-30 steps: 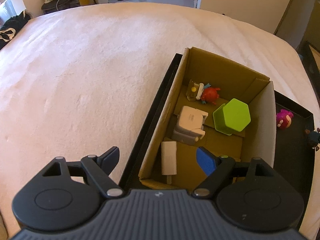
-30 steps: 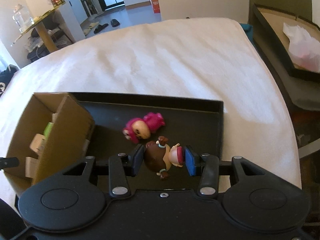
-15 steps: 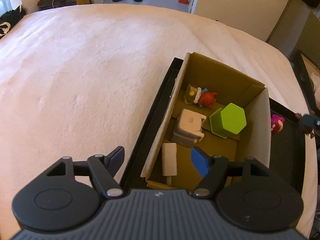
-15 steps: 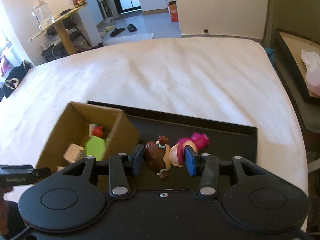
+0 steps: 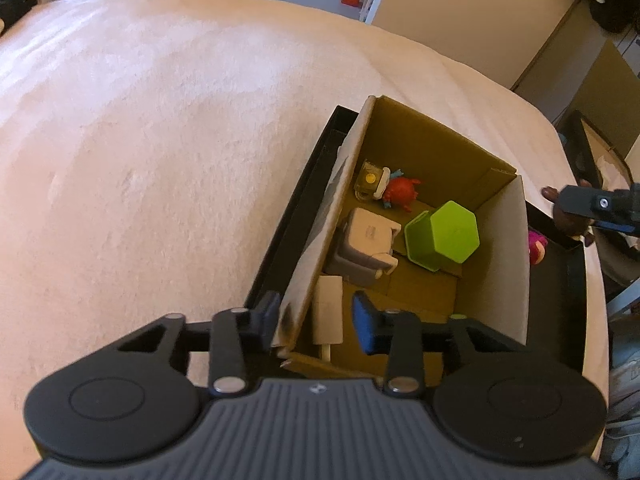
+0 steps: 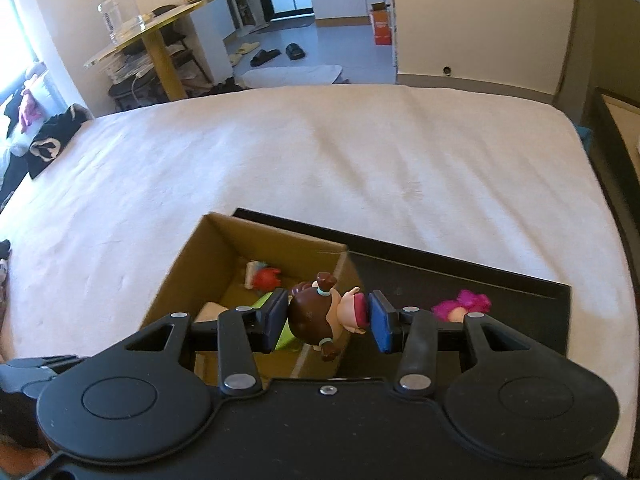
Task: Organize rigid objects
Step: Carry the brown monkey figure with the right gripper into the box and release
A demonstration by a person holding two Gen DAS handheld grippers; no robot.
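Note:
A cardboard box [image 5: 440,148] stands in a black tray [image 5: 304,196] on the bed. Inside it lie a green hexagonal cup [image 5: 452,232], a red toy [image 5: 400,192], a white-grey toy [image 5: 366,240] and a white stick piece [image 5: 329,312]. My left gripper [image 5: 316,322] straddles the box's near left wall and its jaws are closing. The outer pad sits at the wall; the inner pad is still apart from it. My right gripper [image 6: 329,318] is shut on a brown-haired doll [image 6: 308,314], held above the right wall of the box [image 6: 256,236]. A pink toy [image 6: 466,304] lies in the tray [image 6: 460,276].
The white bed cover [image 5: 160,140] stretches wide to the left and beyond the tray. The bed's edge runs close on the right, with another dark tray [image 6: 616,128] past it. A round table with a jar [image 6: 152,28] stands far back on the floor.
The left jaws have narrowed a lot and now sit on either side of the box's near left wall. The right gripper has risen and moved left with the doll, from over the tray to over the box.

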